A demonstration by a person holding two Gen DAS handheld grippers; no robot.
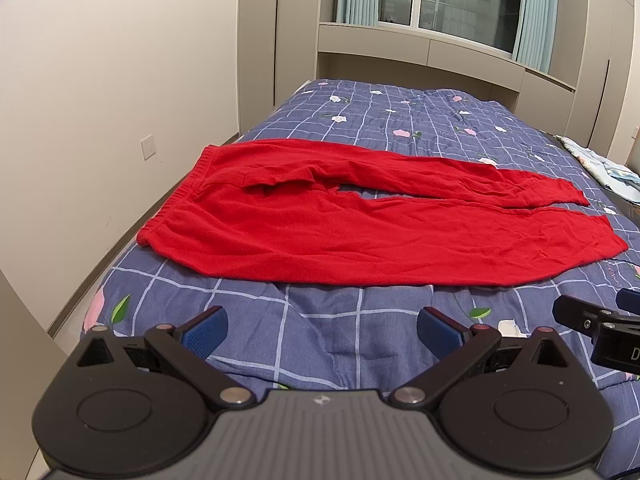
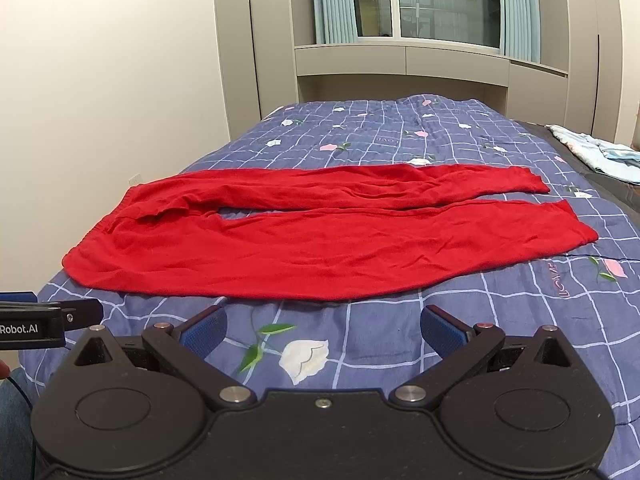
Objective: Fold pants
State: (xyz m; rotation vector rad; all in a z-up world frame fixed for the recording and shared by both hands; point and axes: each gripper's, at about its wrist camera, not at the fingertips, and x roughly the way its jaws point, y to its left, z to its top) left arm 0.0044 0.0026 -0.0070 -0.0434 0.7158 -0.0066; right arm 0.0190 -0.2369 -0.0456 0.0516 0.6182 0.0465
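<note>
Red pants (image 1: 360, 232) lie spread flat across the bed, waistband at the left, both legs running to the right, with a narrow gap between the legs. They also show in the right wrist view (image 2: 320, 248). My left gripper (image 1: 322, 330) is open and empty, held over the quilt just short of the pants' near edge. My right gripper (image 2: 324, 330) is open and empty, also just short of the near edge. The right gripper's side shows at the right edge of the left wrist view (image 1: 600, 328), and the left gripper's side shows at the left of the right wrist view (image 2: 48, 320).
The bed carries a blue checked quilt with flowers (image 1: 400, 120), also in the right wrist view (image 2: 400, 136). A pale folded cloth (image 2: 600, 152) lies at the bed's far right. A wall runs along the left side (image 1: 100, 100); cabinets and a window stand beyond the bed.
</note>
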